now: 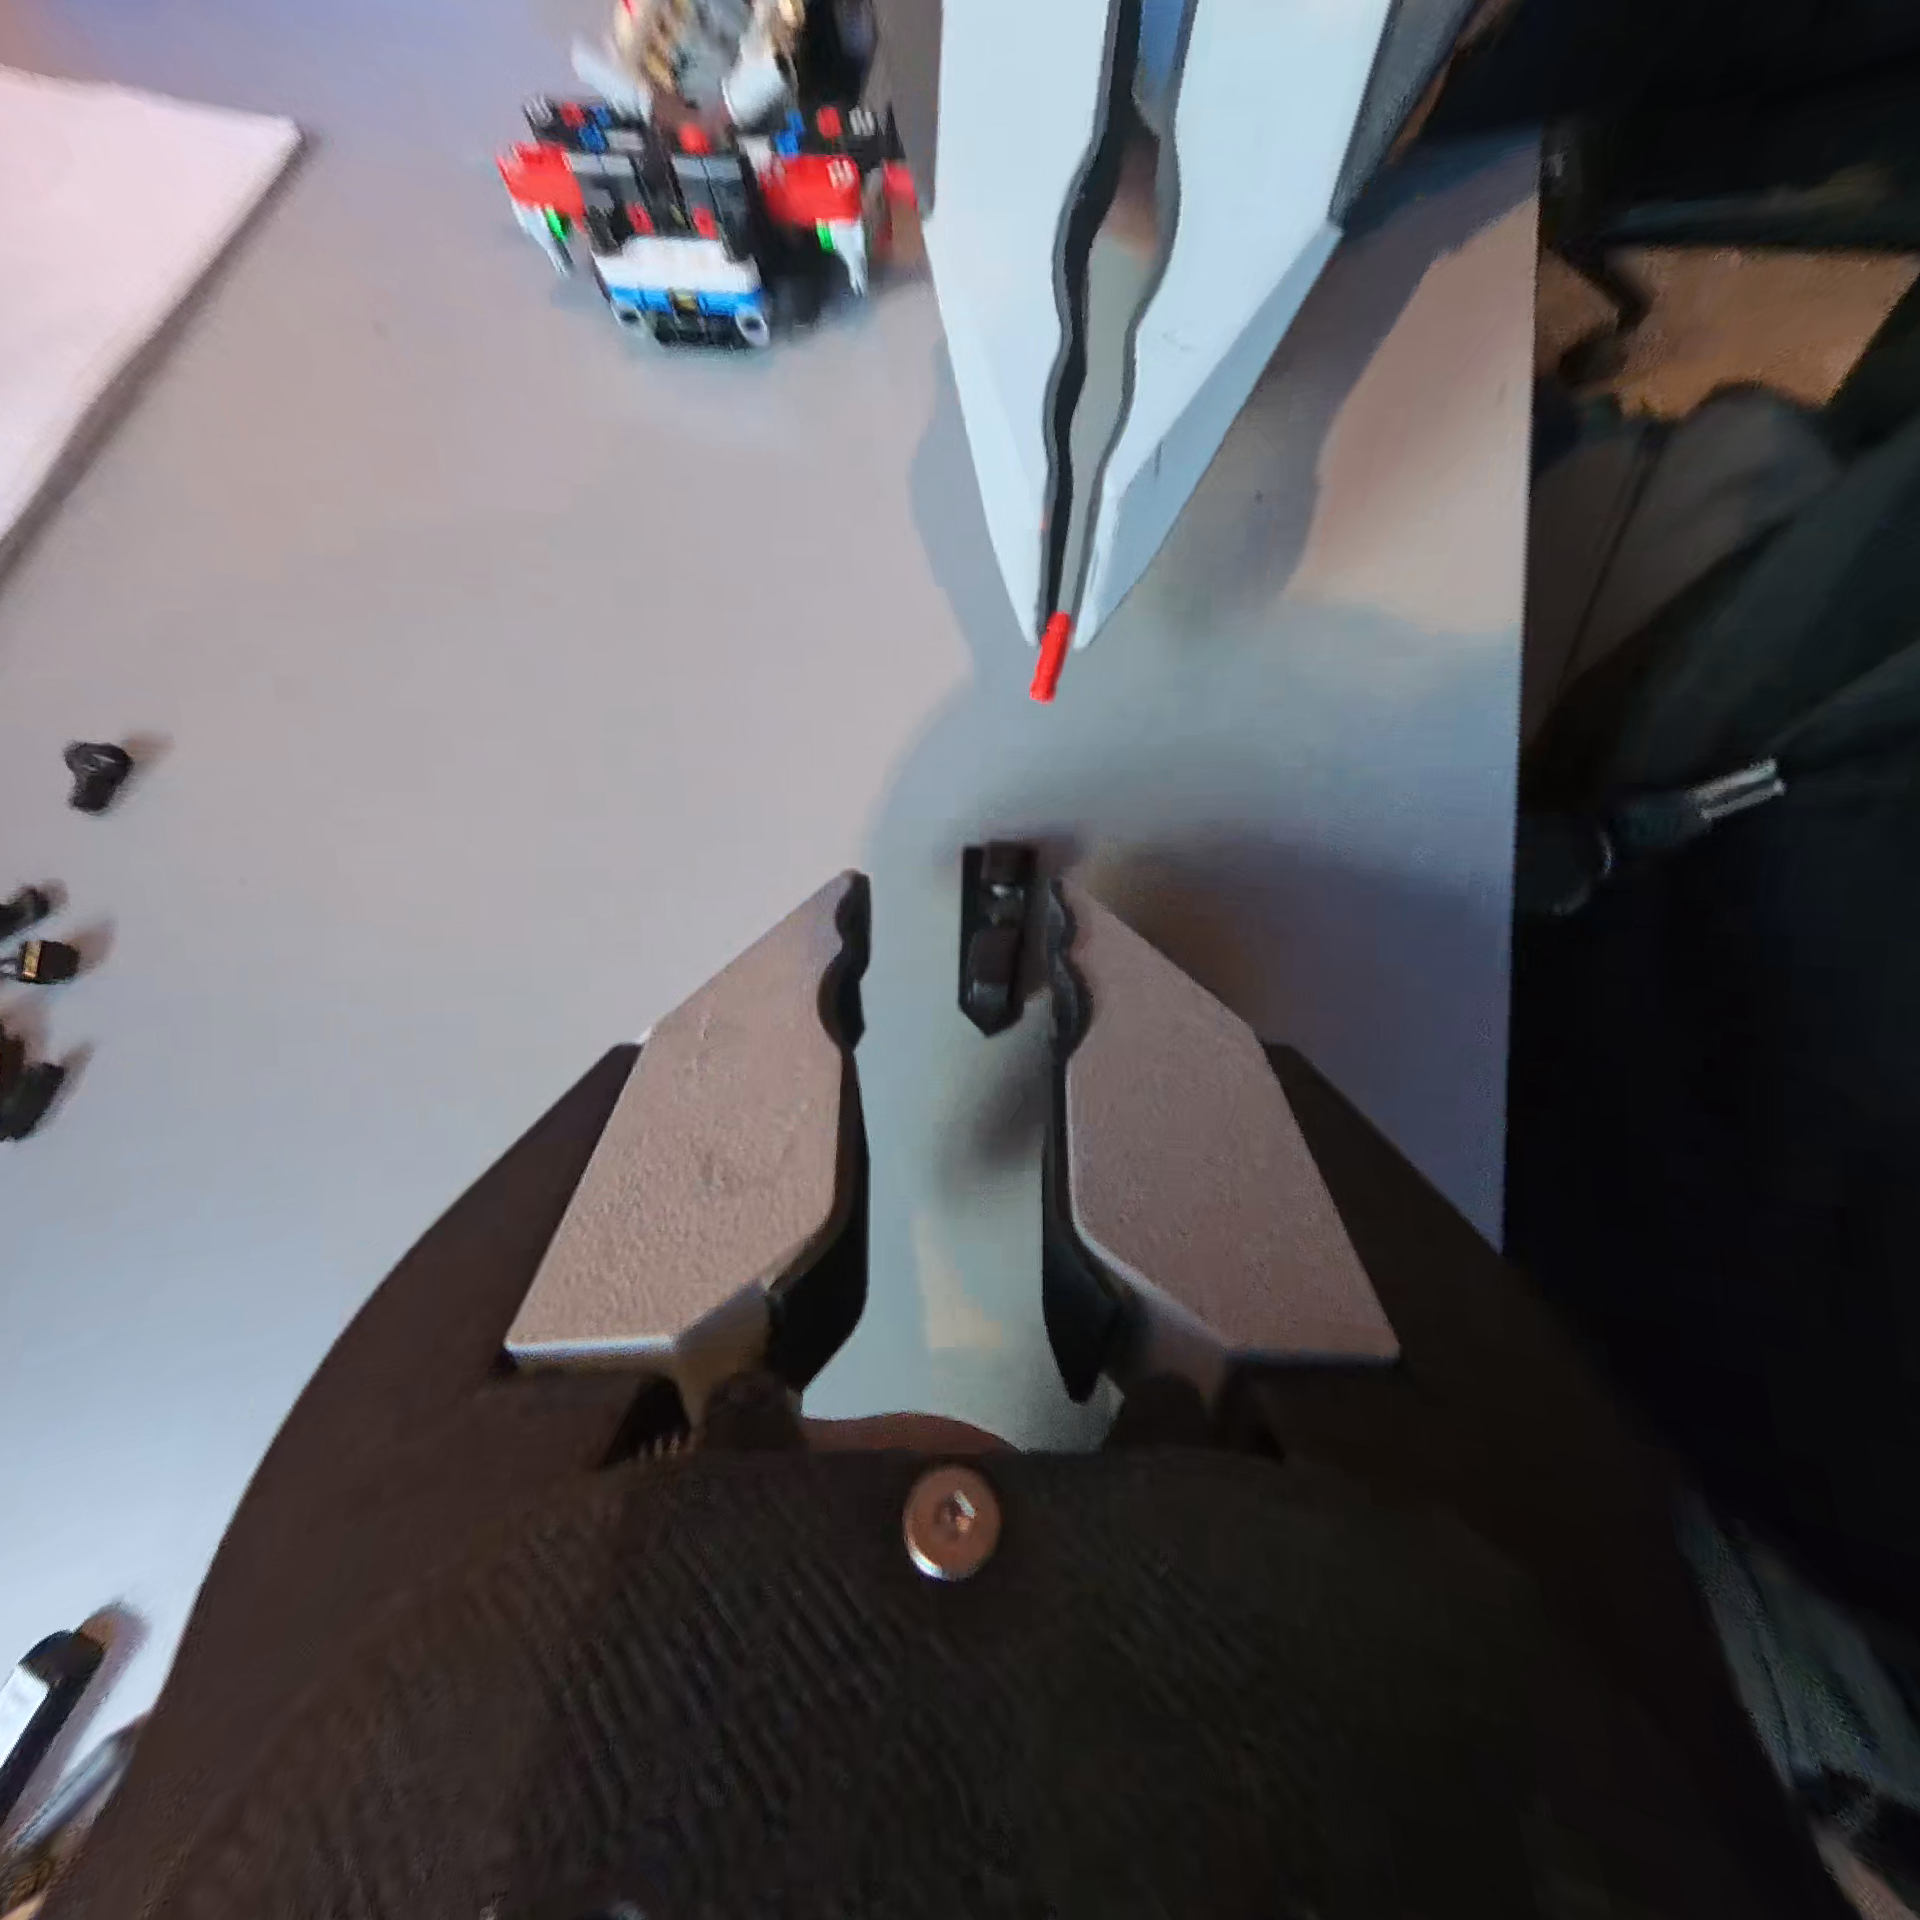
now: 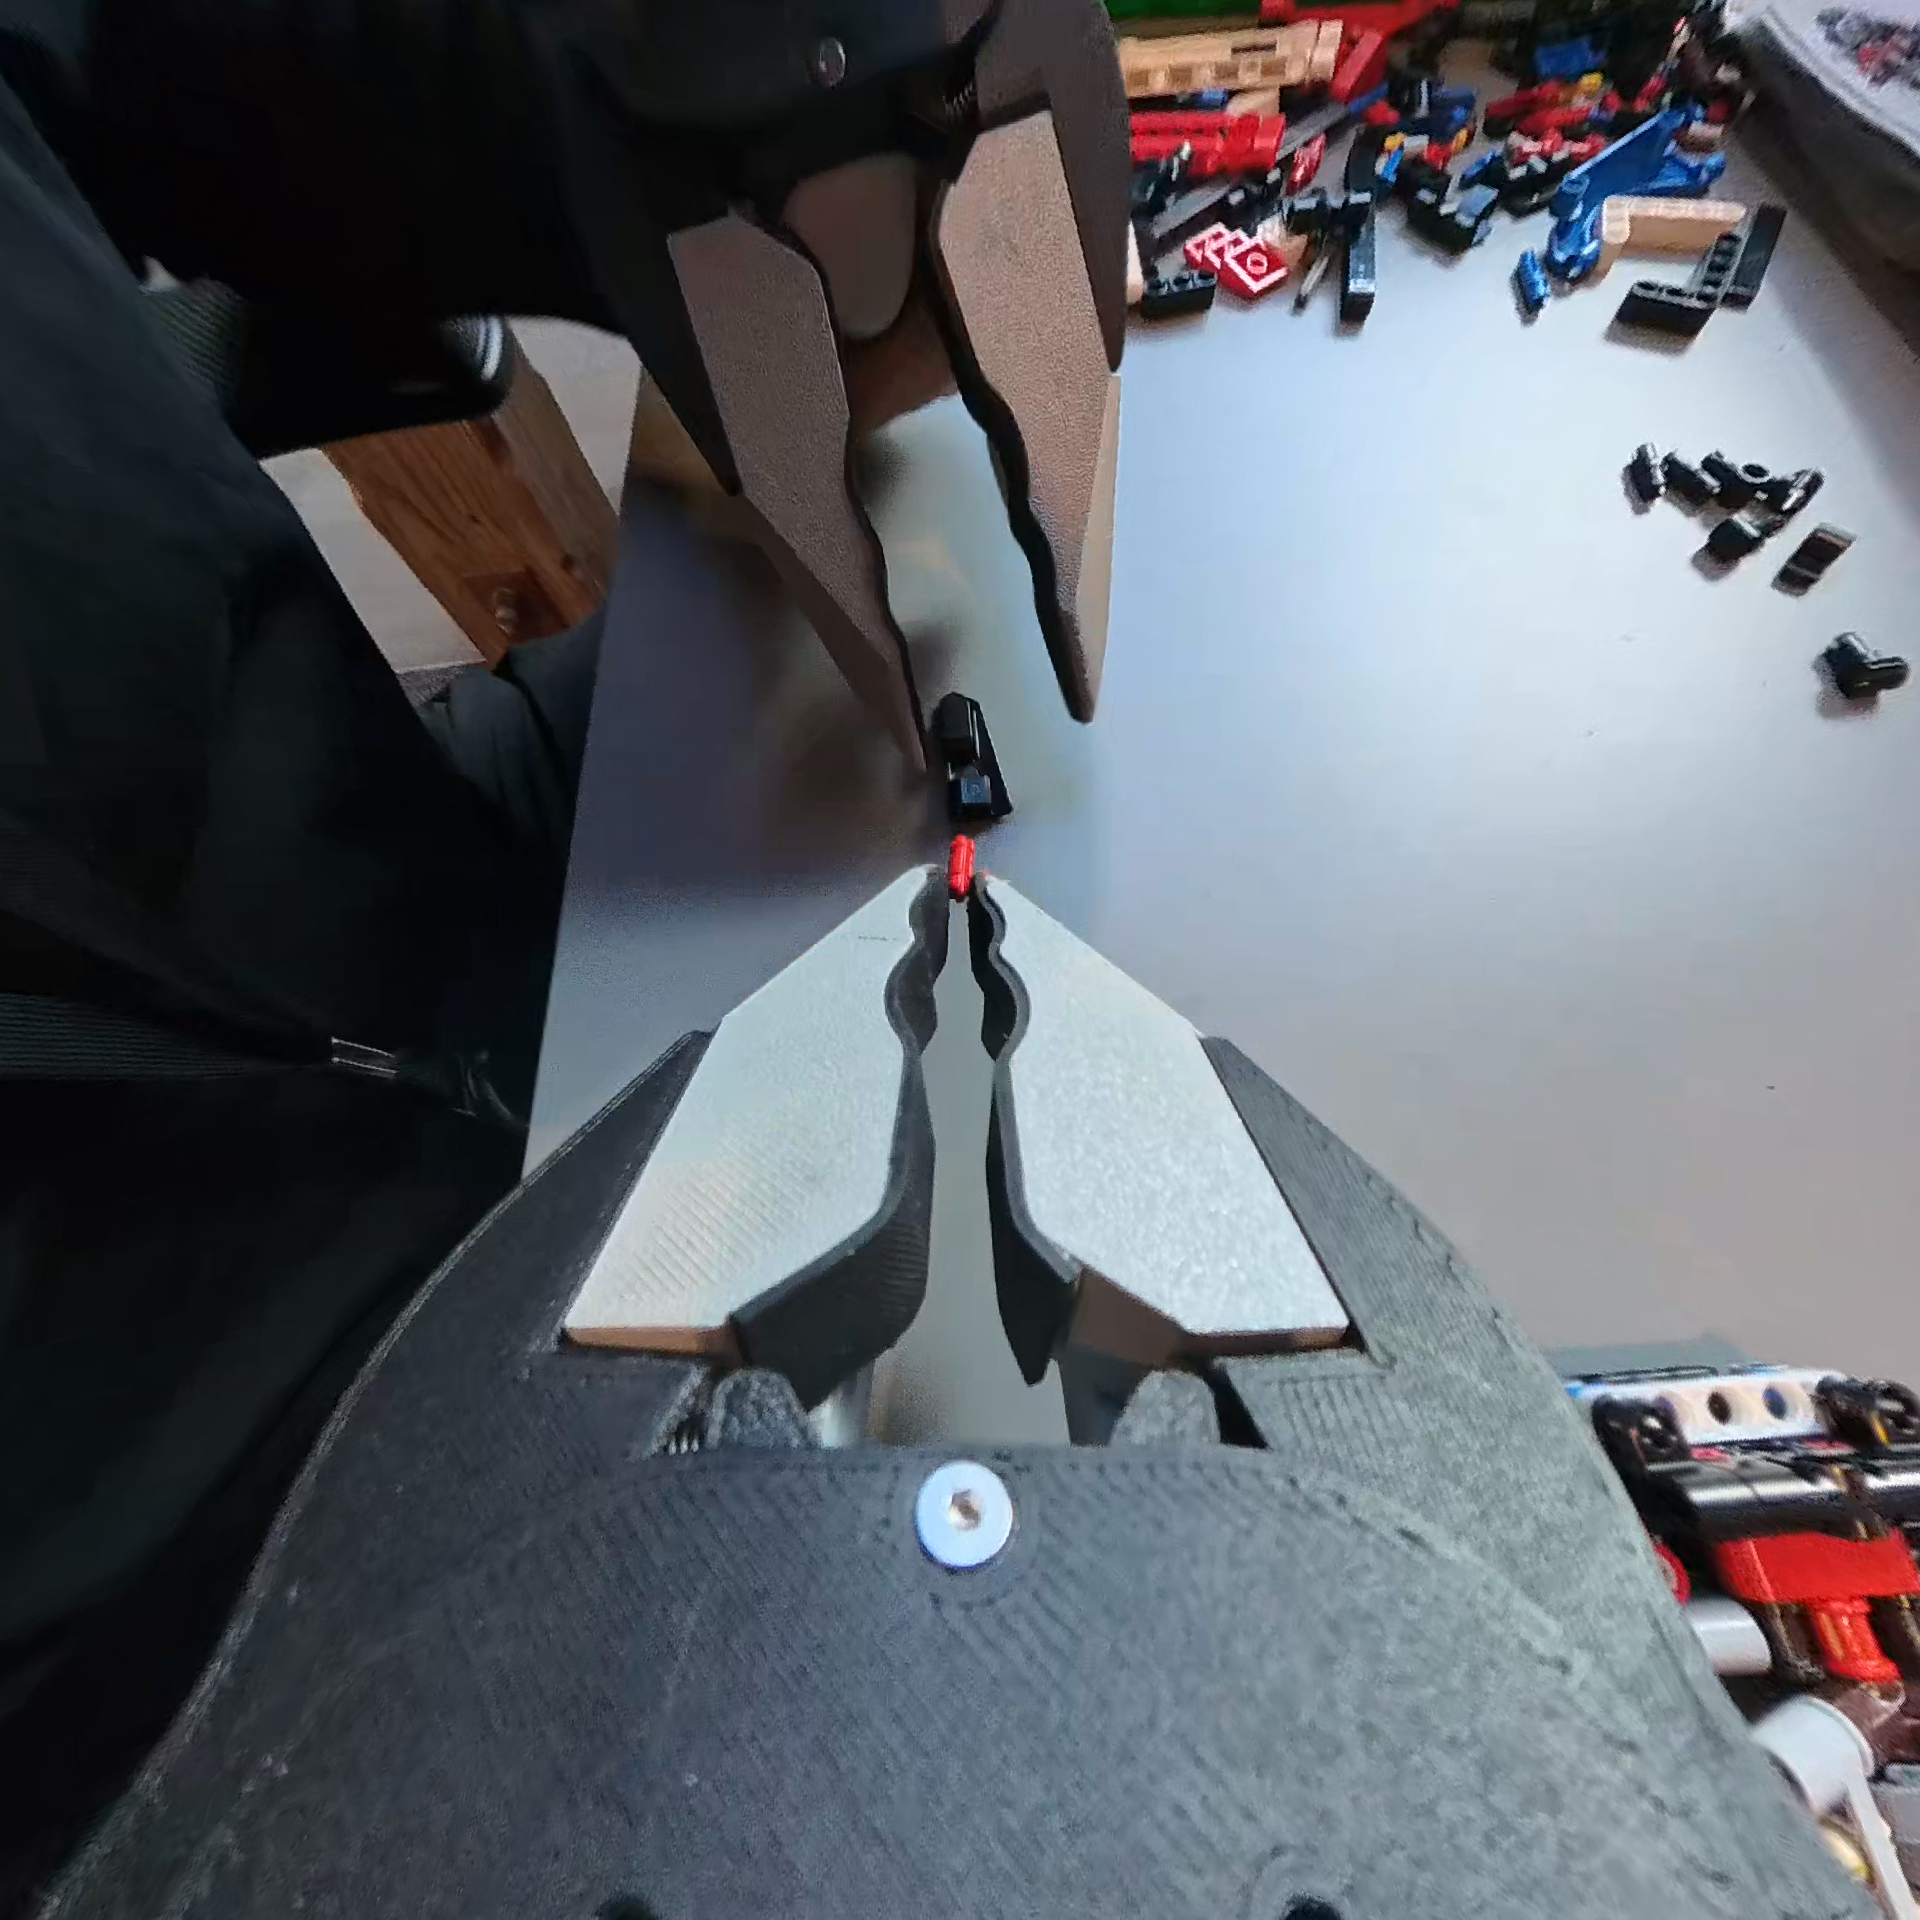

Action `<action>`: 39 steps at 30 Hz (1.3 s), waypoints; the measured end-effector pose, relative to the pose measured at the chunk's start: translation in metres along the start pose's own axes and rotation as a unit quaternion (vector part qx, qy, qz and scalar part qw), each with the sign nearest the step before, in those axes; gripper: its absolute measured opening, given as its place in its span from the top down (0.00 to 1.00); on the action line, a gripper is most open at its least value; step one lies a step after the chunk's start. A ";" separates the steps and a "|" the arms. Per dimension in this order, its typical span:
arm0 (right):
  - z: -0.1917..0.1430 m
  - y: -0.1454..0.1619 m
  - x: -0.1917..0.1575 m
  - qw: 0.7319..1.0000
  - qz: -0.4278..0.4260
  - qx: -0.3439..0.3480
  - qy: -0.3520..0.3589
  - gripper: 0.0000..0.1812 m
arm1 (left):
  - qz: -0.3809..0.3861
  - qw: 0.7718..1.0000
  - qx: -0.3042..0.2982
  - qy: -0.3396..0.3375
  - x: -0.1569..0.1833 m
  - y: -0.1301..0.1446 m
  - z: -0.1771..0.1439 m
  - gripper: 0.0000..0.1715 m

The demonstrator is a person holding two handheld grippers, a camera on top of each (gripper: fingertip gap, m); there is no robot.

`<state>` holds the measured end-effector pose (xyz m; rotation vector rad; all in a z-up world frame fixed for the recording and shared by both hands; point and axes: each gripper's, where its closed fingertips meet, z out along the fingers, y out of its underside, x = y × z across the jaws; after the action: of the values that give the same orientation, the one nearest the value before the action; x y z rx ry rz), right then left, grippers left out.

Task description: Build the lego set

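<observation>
My right gripper (image 2: 961, 885) is shut on a small red pin (image 2: 961, 865) that sticks out past its tips. It also shows in the left wrist view (image 1: 1055, 632), with the red pin (image 1: 1049, 665) pointing down at the grey table (image 1: 520, 644). My left gripper (image 1: 961, 899) is open. A small black piece (image 1: 992, 940) lies on the table between its fingers, close to the right one. In the right wrist view the left gripper (image 2: 1000, 736) straddles the black piece (image 2: 971, 764), just beyond the red pin. The partly built model (image 1: 691, 213) stands farther off.
A pile of red, blue and black loose parts (image 2: 1455, 145) lies at the far side. Small black pins (image 2: 1725, 499) and one more (image 2: 1860, 665) lie to the right. The model (image 2: 1766, 1527) is at the lower right. A white sheet (image 1: 104, 260) lies at the left. The table edge (image 1: 1522, 727) is near. The left gripper's tips are roughly 5 centimeters from the right gripper's.
</observation>
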<state>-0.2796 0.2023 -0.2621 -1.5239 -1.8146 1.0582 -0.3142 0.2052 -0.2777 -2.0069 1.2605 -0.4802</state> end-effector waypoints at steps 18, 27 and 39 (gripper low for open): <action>0.008 0.001 0.002 1.000 0.007 -0.015 0.000 1.00 | -0.085 0.994 0.002 0.062 0.012 0.000 0.008 1.00; 0.013 0.009 0.001 0.999 0.003 -0.044 -0.004 1.00 | -0.082 0.995 0.000 0.053 0.013 0.000 0.010 1.00; 0.022 0.011 0.003 0.998 -0.003 -0.064 0.002 1.00 | -0.098 0.993 0.001 0.067 0.013 -0.001 0.011 1.00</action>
<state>-0.2924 0.2009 -0.2832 -1.5916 -1.9164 0.9505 -0.3009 0.1974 -0.2854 -2.1373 1.1451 -0.7216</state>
